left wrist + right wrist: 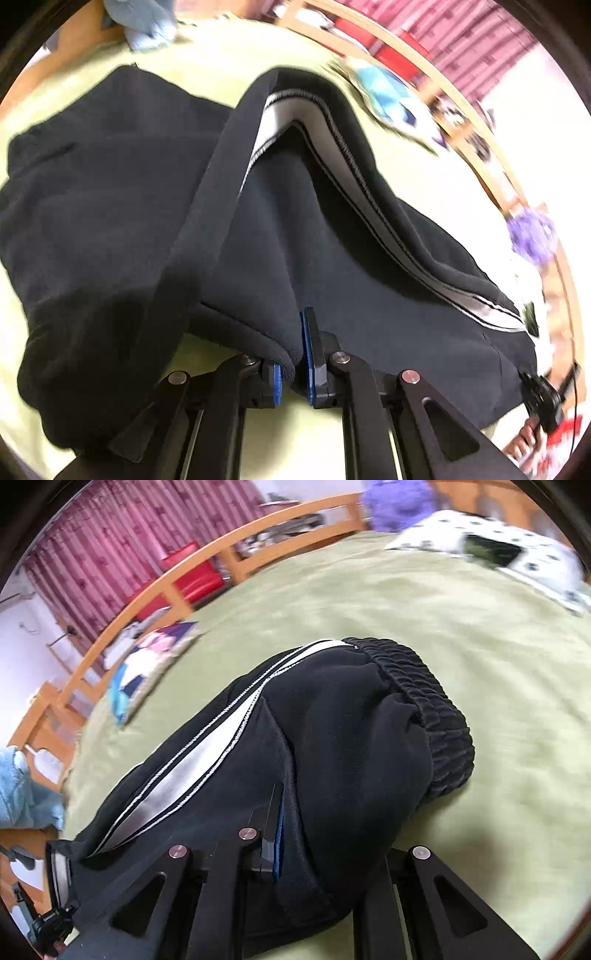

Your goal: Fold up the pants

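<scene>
Both grippers — left gripper (pixel 293 363), right gripper (pixel 291 845) — were clamped on the pants (pixel 332 716), soft, floppy fleece; its elastic waistband (pixel 432 701) looked the firmest hold.

A bed covered with a pale green blanket (pixel 424 602) carries everything here, and a light wooden rail (pixel 155 590) runs along its far edge. Black fleece pants with a white side stripe (pixel 332 720) lie across the middle of the blanket, the ribbed elastic waistband toward the pillow end. A white pillow with dark spots (pixel 480 539) rests at the head corner, with a purple plush toy (pixel 399 502) beside it against the rail. A flat colourful picture book (pixel 147 661) lies near the rail edge. Light blue cloth (pixel 147 26) is bunched at the opposite corner.
</scene>
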Action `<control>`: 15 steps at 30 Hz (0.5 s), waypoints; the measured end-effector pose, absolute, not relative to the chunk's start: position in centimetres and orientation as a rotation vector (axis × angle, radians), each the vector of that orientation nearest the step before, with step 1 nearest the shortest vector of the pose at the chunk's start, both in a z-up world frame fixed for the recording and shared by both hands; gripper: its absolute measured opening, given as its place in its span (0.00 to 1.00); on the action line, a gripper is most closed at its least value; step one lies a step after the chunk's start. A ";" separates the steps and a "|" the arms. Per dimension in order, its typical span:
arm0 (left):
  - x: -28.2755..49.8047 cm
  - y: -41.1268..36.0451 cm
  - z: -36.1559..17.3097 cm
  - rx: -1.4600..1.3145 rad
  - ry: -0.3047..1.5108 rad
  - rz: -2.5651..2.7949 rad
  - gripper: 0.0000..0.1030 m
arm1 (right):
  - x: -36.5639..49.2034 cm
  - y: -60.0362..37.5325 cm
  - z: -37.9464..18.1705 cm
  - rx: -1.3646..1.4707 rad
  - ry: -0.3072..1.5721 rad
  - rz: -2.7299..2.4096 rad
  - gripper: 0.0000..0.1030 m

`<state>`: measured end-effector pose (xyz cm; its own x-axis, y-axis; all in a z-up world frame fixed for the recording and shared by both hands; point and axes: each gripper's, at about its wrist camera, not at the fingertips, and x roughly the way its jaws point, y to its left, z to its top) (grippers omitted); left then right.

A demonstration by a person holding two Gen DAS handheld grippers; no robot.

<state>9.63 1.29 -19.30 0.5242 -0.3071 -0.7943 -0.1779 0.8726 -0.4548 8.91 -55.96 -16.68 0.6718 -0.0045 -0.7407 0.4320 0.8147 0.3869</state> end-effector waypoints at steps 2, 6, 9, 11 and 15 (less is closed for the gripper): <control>7.0 -0.8 -19.4 -0.527 1.052 -0.140 0.09 | 5.3 -58.8 -16.6 0.548 0.821 -0.313 0.13; 4.4 -3.0 -18.9 -0.415 1.079 -0.168 0.13 | 0.2 -62.2 -17.1 0.537 0.850 -0.385 0.20; 3.9 -2.2 -18.5 -0.411 1.145 -0.188 0.21 | -1.6 -62.0 -18.2 0.535 0.884 -0.402 0.36; 2.2 -1.1 -17.7 -0.396 1.143 -0.229 0.26 | -2.5 -60.5 -18.3 0.492 0.890 -0.445 0.46; -1.0 0.4 -15.7 -0.280 1.074 -0.270 0.37 | -4.9 -56.2 -16.7 0.417 0.832 -0.463 0.51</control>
<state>-1.03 0.42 -15.69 0.4507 -0.3496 -0.8214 0.0806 0.9323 -0.3526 -4.88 -56.17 -16.69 0.5863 -0.2252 -0.7782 0.5423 0.8227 0.1705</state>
